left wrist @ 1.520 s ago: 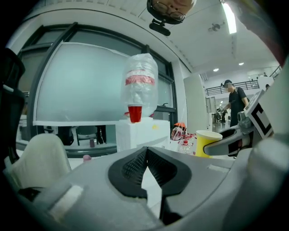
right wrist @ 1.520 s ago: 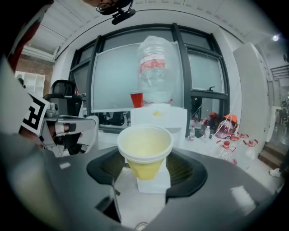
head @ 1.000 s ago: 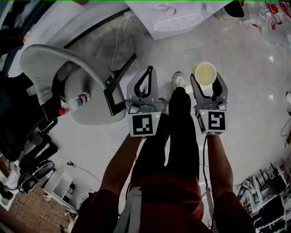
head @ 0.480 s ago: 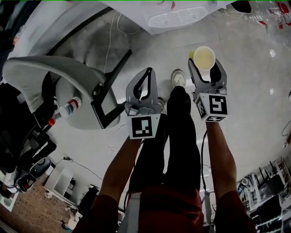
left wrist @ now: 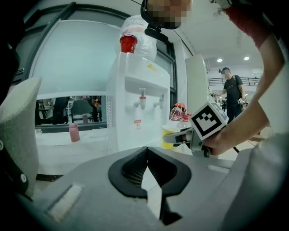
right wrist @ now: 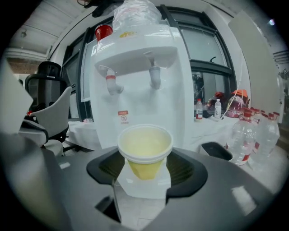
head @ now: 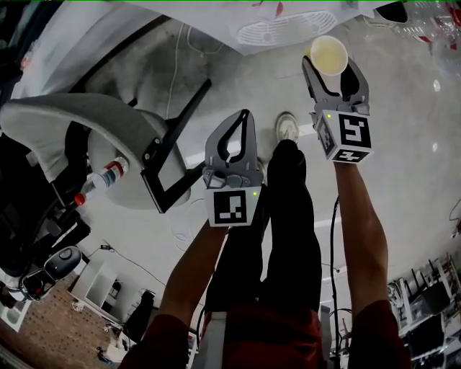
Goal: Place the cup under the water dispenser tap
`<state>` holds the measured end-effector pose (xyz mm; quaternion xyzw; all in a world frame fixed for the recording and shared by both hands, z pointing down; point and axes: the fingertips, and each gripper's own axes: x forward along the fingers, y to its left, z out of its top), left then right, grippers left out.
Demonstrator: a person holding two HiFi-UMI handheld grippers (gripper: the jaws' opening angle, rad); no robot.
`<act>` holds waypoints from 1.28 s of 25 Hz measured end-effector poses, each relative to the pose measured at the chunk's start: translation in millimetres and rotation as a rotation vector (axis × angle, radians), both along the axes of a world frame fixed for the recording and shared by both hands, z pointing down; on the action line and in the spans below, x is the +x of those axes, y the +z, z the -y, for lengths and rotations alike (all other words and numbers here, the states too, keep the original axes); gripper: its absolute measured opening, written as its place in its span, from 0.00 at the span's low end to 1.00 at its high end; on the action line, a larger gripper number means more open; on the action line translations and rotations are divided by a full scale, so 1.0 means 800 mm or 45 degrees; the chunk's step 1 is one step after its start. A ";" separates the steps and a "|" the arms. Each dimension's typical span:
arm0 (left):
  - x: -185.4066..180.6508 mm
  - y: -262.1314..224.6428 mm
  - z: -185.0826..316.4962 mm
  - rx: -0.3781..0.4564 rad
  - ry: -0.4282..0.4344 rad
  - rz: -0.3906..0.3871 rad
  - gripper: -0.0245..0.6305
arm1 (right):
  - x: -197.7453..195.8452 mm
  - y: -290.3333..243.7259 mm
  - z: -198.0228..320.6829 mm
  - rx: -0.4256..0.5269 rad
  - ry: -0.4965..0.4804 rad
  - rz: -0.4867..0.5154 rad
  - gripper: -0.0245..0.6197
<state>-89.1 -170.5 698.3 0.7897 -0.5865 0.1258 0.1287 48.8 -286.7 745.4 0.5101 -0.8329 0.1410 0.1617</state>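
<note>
Pale yellow with a rolled white rim, the cup (right wrist: 145,150) sits upright between my right gripper's (right wrist: 146,173) fingers. The dark ribbed pads pinch its tapered wall from both sides, just below the rim. It is round and open at the top, and its inside looks smooth and empty.

In the head view the right gripper (head: 330,66) reaches farther forward than the left gripper (head: 243,115). The left gripper's grey fingers are pressed together at the tips, forming a closed loop with nothing in it. The left gripper view shows the same, with the ribbed pads meeting in a thin seam.

Ahead of the cup stands the white water dispenser (right wrist: 140,81), a boxy body with a smooth, glossy shell. Two stubby taps hang under its ledge, the red-collared tap (right wrist: 110,84) to the left and the grey tap (right wrist: 155,77) to the right. The cup is in front of the dispenser and lower than both taps, apart from them and not yet beneath either.

A clear water bottle (right wrist: 135,13) is seated upside down on top, with a red cup (right wrist: 103,31) beside it. Clear plastic bottles (right wrist: 246,135) stand farther right.
</note>
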 end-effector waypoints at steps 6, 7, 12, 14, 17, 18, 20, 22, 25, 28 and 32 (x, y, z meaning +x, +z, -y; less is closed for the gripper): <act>0.002 0.015 -0.002 -0.037 0.006 0.006 0.05 | -0.006 -0.003 0.050 0.062 -0.015 -0.036 0.48; 0.002 0.017 -0.002 -0.041 0.007 0.007 0.05 | -0.005 -0.003 0.058 0.067 -0.012 -0.040 0.48; -0.002 0.028 0.001 -0.078 -0.016 -0.022 0.05 | -0.002 0.004 0.087 0.065 0.001 -0.061 0.48; -0.005 0.032 0.002 -0.090 -0.029 -0.033 0.05 | -0.004 0.010 0.093 0.056 0.000 -0.067 0.48; -0.007 0.035 0.002 -0.098 -0.029 -0.033 0.05 | -0.005 0.021 0.098 0.046 0.010 -0.070 0.48; -0.007 0.036 0.001 -0.103 -0.027 -0.034 0.05 | -0.005 0.024 0.099 0.045 0.017 -0.072 0.48; -0.008 0.037 -0.001 -0.107 -0.027 -0.038 0.05 | -0.003 0.028 0.098 0.032 0.027 -0.077 0.48; -0.008 0.036 -0.003 -0.104 -0.024 -0.035 0.05 | -0.003 0.028 0.097 0.027 0.030 -0.074 0.48; -0.008 0.040 -0.007 -0.123 -0.026 -0.032 0.05 | -0.003 0.030 0.098 0.030 0.027 -0.081 0.48; -0.006 0.041 -0.007 -0.120 -0.030 -0.034 0.05 | -0.006 0.030 0.098 0.028 0.018 -0.094 0.50; 0.000 0.038 -0.006 -0.120 -0.033 -0.045 0.05 | -0.012 0.030 0.093 0.016 -0.016 -0.099 0.54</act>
